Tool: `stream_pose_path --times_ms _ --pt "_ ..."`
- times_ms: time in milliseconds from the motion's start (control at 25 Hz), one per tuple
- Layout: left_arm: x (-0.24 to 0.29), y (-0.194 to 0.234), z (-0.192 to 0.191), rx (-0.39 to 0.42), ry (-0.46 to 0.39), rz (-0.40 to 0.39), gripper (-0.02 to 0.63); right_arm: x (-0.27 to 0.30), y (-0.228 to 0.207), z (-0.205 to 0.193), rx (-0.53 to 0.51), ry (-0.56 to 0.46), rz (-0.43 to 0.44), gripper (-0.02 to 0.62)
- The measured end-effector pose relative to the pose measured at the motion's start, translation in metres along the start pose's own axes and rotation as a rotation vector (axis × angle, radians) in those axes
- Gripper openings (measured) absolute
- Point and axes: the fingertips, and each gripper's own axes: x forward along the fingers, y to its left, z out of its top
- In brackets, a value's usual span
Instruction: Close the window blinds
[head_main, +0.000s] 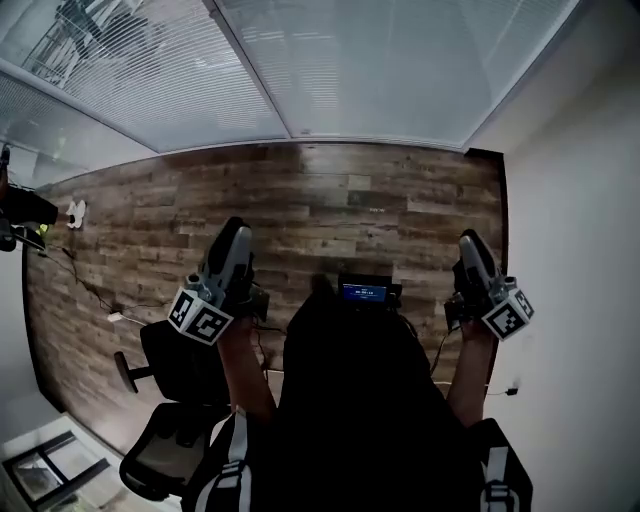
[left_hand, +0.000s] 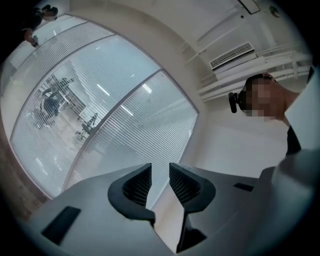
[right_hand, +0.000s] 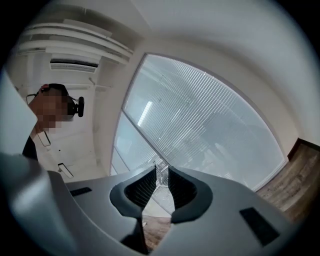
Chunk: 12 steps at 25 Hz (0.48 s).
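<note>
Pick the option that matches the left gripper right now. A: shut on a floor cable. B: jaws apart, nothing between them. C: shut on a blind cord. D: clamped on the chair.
B: in the left gripper view the left gripper shows its jaws apart, with only the distant window blinds visible through the gap.

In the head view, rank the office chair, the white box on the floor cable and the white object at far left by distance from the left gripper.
From the left gripper:
1. Office chair, just below it, left.
2. White box, floor, further left.
3. White object, far left.
</note>
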Motion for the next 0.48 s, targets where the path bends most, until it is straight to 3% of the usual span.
stream_pose_path --times_ms 240,480 --pt "-0.020 -0.009 0.005 -0.017 0.017 -0.107 0.121 -0.037 0.032 -0.022 -0.011 -0.078 -0.061 0.078" --pt "-0.033 0.002 0.001 -0.080 0.043 -0.141 0.120 -0.051 0.059 -0.037 0.007 -0.111 -0.128 0.078"
